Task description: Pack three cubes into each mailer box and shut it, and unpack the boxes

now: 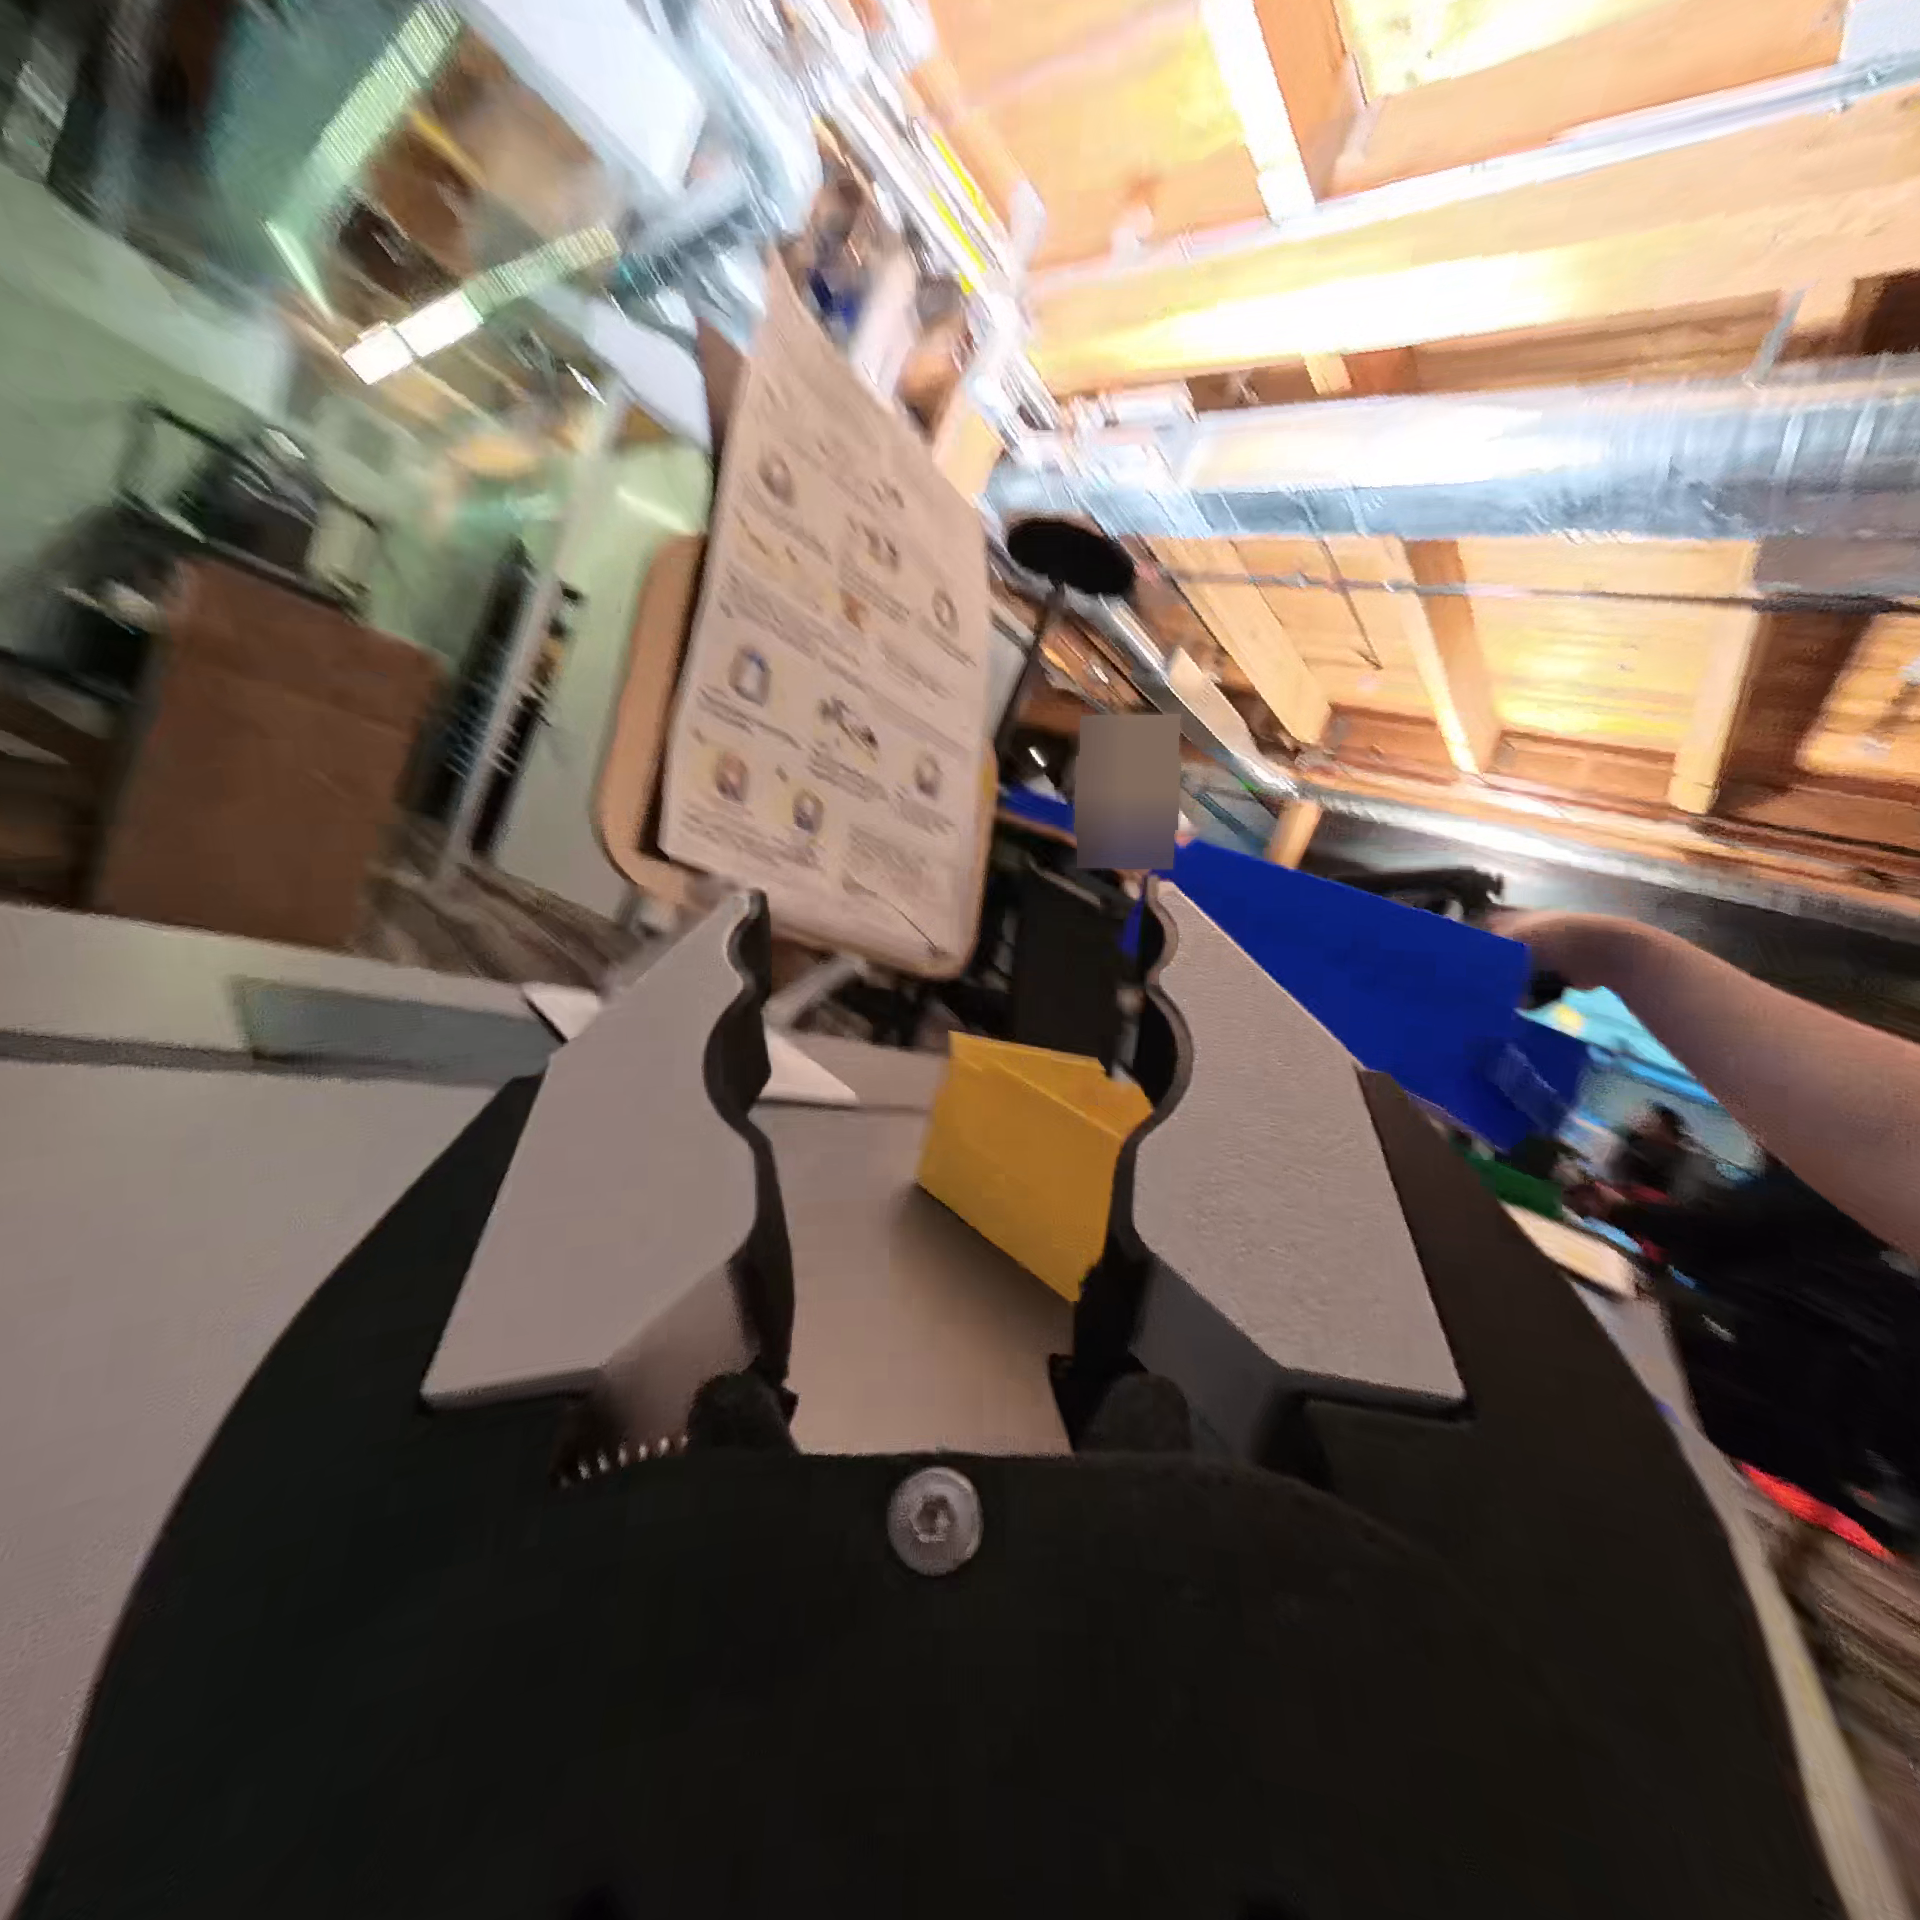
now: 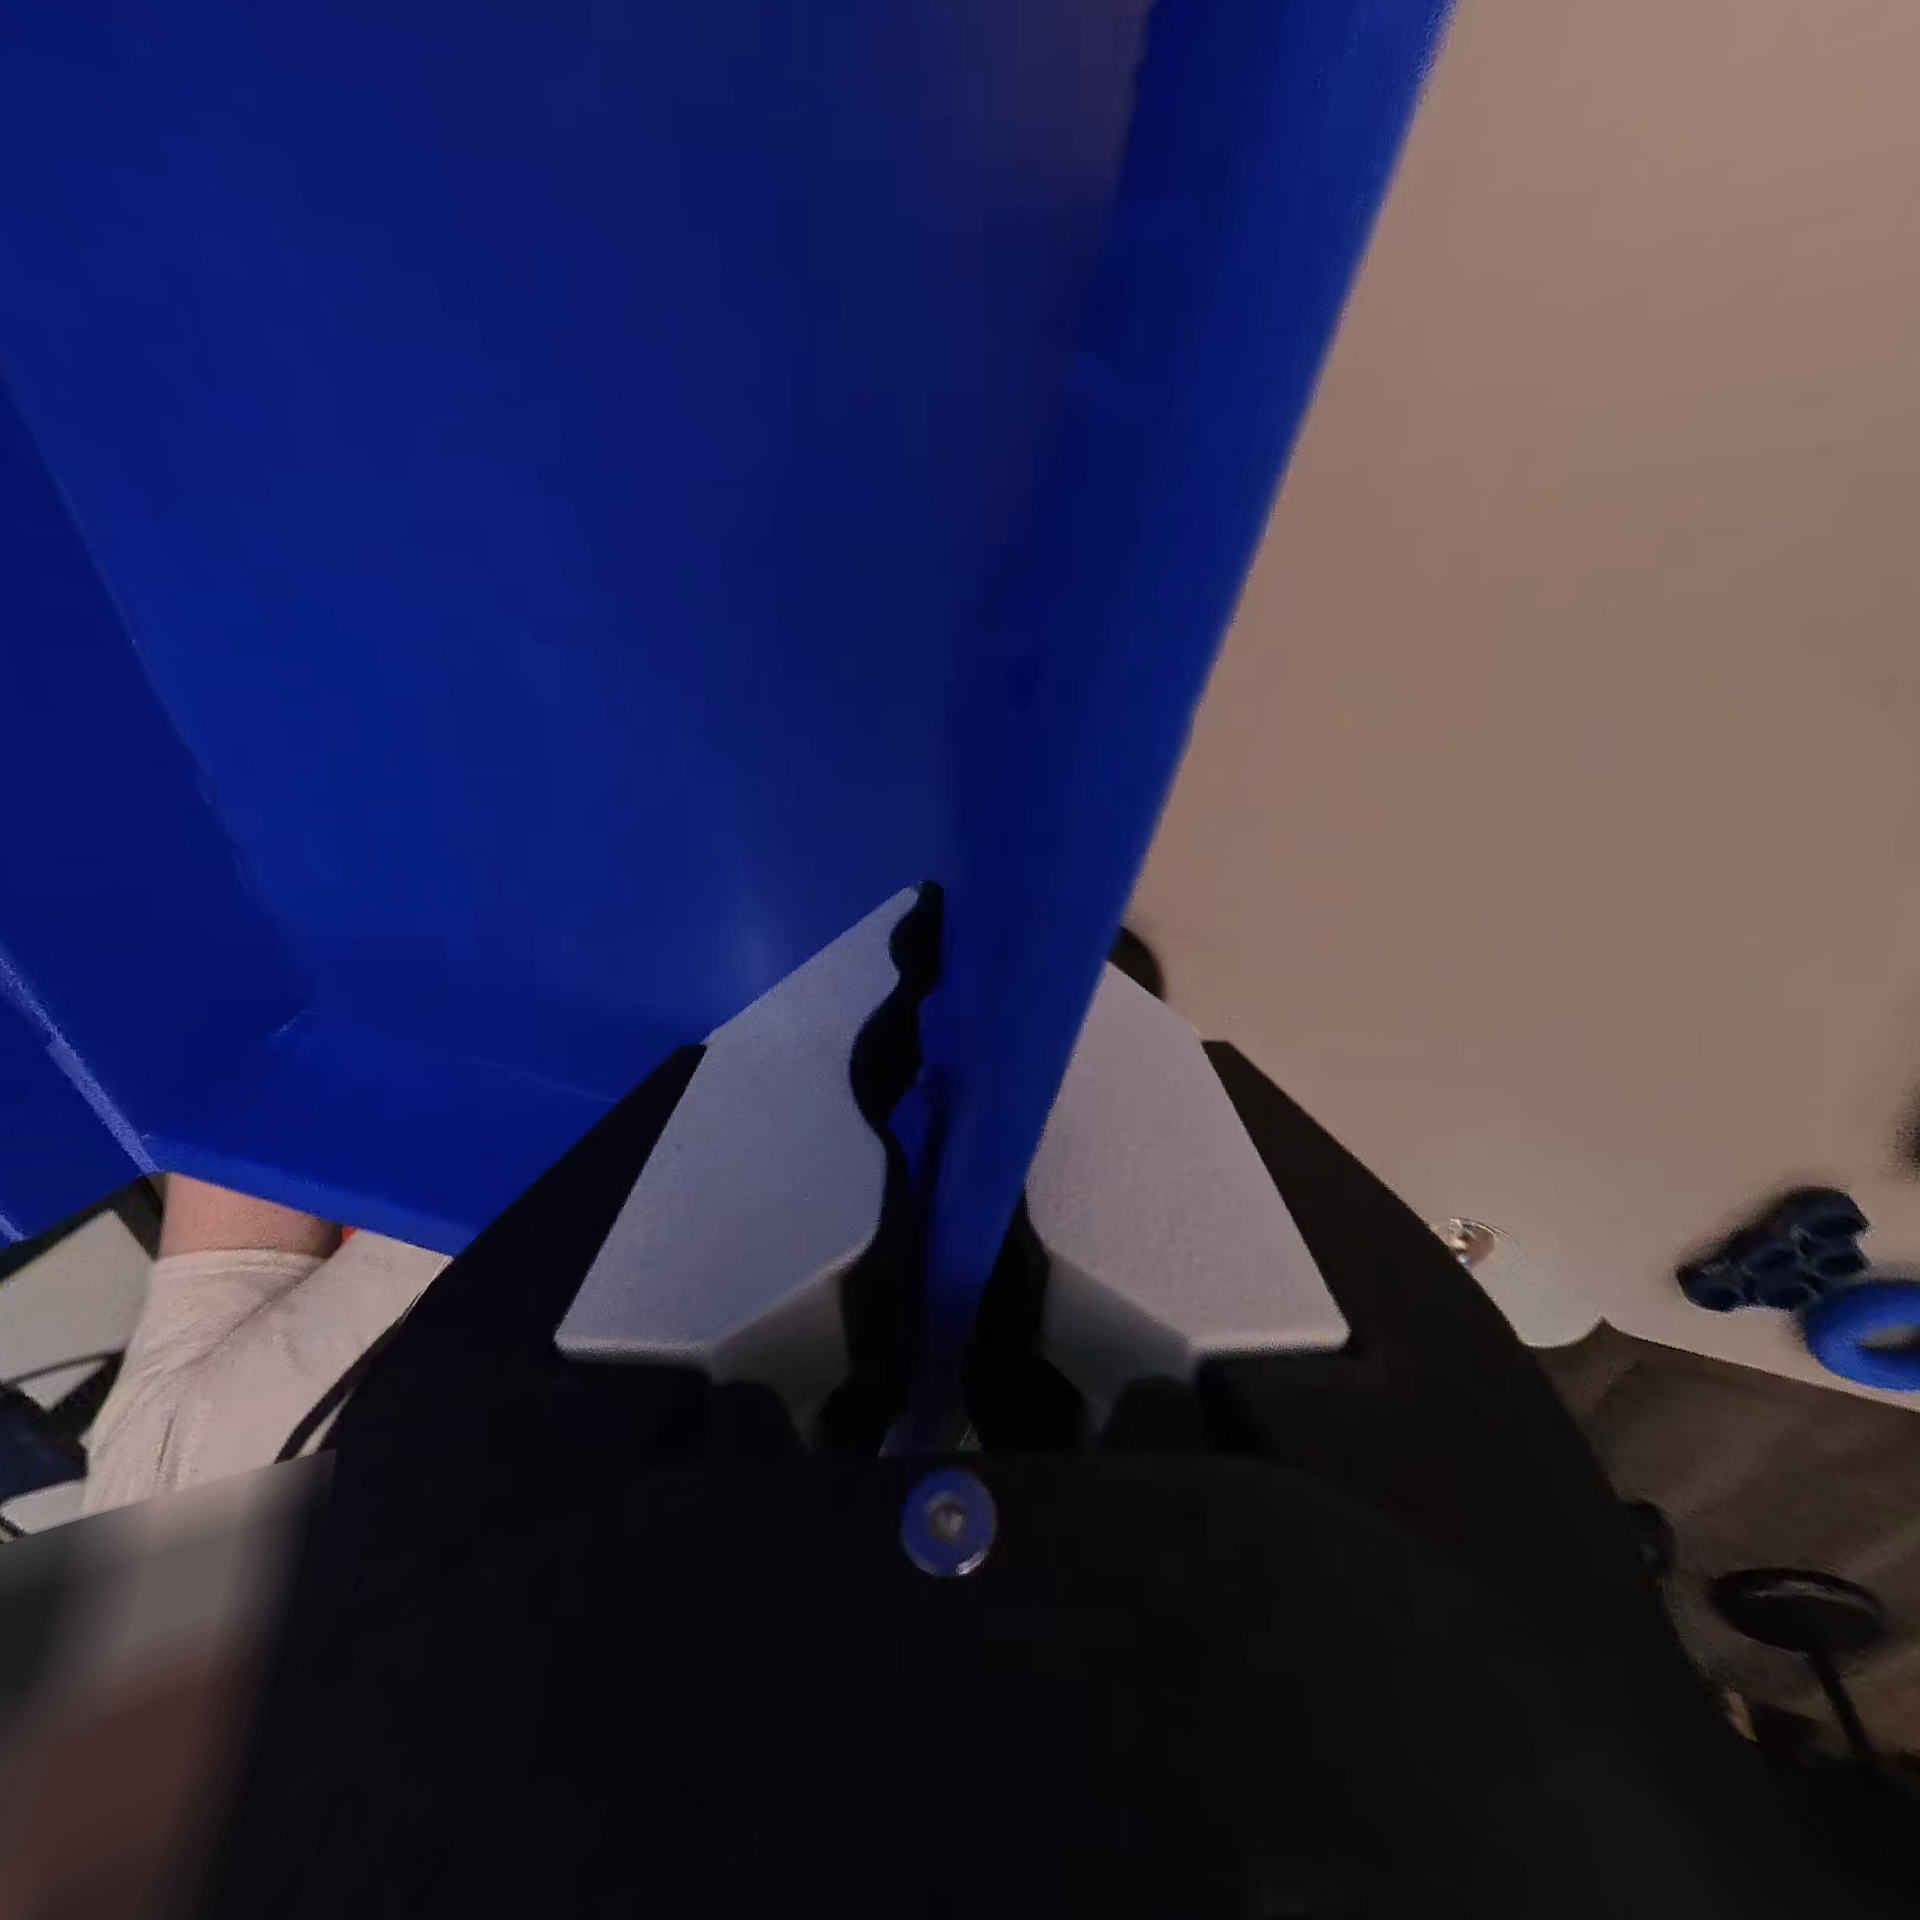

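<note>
The right gripper pinches a blue mailer box wall; the left gripper is spread near a yellow box.

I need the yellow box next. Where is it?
In the left wrist view, the yellow box sits on the grey table, ahead of the open left gripper, toward its right finger.

The left gripper stands open with bare grey table between its fingers. A yellow box blocks the way ahead on the right, and a sheet of paper rises beyond the tips. A blue box fills the right gripper, one wall pinched between the fingers. To its right the table lies free, up to small blue parts.
</note>
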The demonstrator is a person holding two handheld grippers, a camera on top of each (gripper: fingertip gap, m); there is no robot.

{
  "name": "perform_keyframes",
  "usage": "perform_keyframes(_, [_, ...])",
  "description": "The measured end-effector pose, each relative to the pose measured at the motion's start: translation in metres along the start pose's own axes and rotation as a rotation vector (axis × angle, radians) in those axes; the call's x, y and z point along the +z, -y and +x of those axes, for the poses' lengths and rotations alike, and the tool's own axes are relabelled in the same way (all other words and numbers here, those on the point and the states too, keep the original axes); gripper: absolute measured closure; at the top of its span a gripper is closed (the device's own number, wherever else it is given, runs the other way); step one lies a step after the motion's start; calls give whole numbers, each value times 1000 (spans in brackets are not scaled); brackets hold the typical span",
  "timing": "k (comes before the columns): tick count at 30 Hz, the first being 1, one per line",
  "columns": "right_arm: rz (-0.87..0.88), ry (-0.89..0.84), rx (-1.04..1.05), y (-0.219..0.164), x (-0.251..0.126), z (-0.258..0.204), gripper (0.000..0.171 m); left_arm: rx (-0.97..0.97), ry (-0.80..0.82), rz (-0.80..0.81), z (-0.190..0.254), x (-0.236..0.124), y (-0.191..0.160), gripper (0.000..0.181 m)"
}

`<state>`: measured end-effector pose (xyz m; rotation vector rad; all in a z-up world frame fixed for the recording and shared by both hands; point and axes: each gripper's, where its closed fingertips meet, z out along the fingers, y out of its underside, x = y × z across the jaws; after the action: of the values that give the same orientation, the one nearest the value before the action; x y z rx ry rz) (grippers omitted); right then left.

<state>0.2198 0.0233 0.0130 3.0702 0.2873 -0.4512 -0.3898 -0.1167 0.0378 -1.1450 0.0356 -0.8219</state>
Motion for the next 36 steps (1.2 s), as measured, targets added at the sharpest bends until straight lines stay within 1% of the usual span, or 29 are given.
perform_keyframes(3, [46,-16,104,-24,1,75,166,-88,-96,-165,16,20,-25,112])
perform_keyframes(4, [56,-20,132,-30,5,95,166,-93,-134,-204,29,30,-30,122])
perform_keyframes(5, [56,-32,156,-36,10,114,166,-88,-149,-278,41,42,-42,131])
perform_keyframes(8, [56,-89,191,-42,35,159,166,-34,-104,-639,68,83,-111,116])
perform_keyframes(9, [70,-118,187,-40,43,170,166,-13,-78,-728,75,96,-132,108])
perform_keyframes(11, [105,-159,181,-30,60,185,166,-8,-24,-834,88,126,-163,105])
perform_keyframes(12, [109,-163,177,-26,68,186,166,-33,-11,-875,95,140,-176,101])
perform_keyframes(13, [101,-152,168,-24,77,185,166,-65,-15,-924,104,152,-188,89])
perform_keyframes(14, [85,-133,156,-22,86,181,166,-83,-9,-985,108,161,-199,84])
perform_keyframes(16, [43,-82,144,-21,101,172,166,-50,52,-1137,105,169,-222,82])
perform_keyframes(18, [9,-56,135,-20,111,166,166,16,125,-1283,97,169,-244,84])
perform_keyframes(19, [-2,-57,127,-19,115,165,166,29,148,-1348,96,167,-253,89])
perform_keyframes(20, [-11,-65,117,-18,118,165,166,31,162,-1404,96,165,-262,100])
perform_keyframes(22, [-29,-89,93,-17,123,167,166,42,187,-1504,97,159,-277,111])
perform_keyframes(24, [-53,-109,76,-18,129,170,166,99,240,-1614,88,149,-287,122])
perform_keyframes(25, [-61,-102,78,-18,132,169,166,126,268,-1669,83,143,-292,118])
perform_keyframes(26, [-53,-88,83,-16,134,168,166,105,271,-1709,85,141,-296,118])
perform_keyframes(27, [-39,-82,91,-13,134,168,166,62,272,-1734,87,141,-298,130])
perform_keyframes(28, [-39,-92,95,-12,134,168,167,29,275,-1748,89,142,-298,147])
perform_keyframes(30, [-30,-119,86,-8,134,166,167,-16,241,-1779,93,144,-298,169])
perform_keyframes(33, [-9,-118,78,2,137,156,167,21,269,-1796,74,144,-290,173])
perform_keyframes(36, [-5,-125,53,9,140,148,167,12,328,-1787,46,135,-272,176])
